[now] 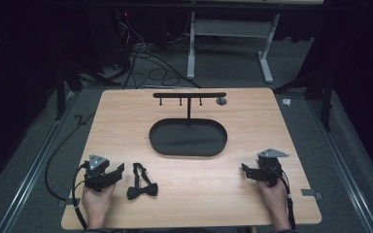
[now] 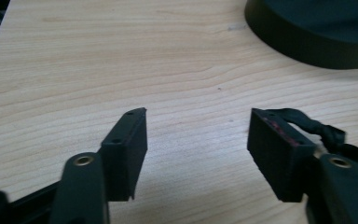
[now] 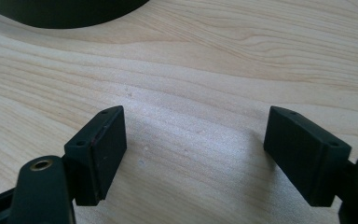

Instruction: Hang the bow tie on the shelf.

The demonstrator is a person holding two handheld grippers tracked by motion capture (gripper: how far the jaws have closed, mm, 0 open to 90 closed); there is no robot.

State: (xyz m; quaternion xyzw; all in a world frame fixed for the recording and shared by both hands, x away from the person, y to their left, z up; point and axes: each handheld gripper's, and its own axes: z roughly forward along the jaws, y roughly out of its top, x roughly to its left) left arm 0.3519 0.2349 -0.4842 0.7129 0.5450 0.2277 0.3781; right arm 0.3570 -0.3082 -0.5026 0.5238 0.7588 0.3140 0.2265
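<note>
A black bow tie (image 1: 142, 187) with its strap lies flat on the wooden table (image 1: 223, 194) near the front left. Just left of it my left gripper (image 1: 120, 169) rests low over the table, held in a hand. In the left gripper view its jaws (image 2: 198, 116) stand open over bare wood, and part of the bow tie strap (image 2: 319, 129) shows behind the right-hand jaw. My right gripper (image 1: 244, 168) sits at the front right, held in the other hand. Its jaws (image 3: 196, 112) are open with nothing between them.
A black oval tray (image 1: 188, 145) sits mid-table with a T-shaped hanger bar (image 1: 189, 95) rising at its far side. The tray's wall shows as a dark curve in both gripper views (image 2: 307, 42) (image 3: 65, 14). A small grey disc (image 1: 221, 101) lies near the back edge.
</note>
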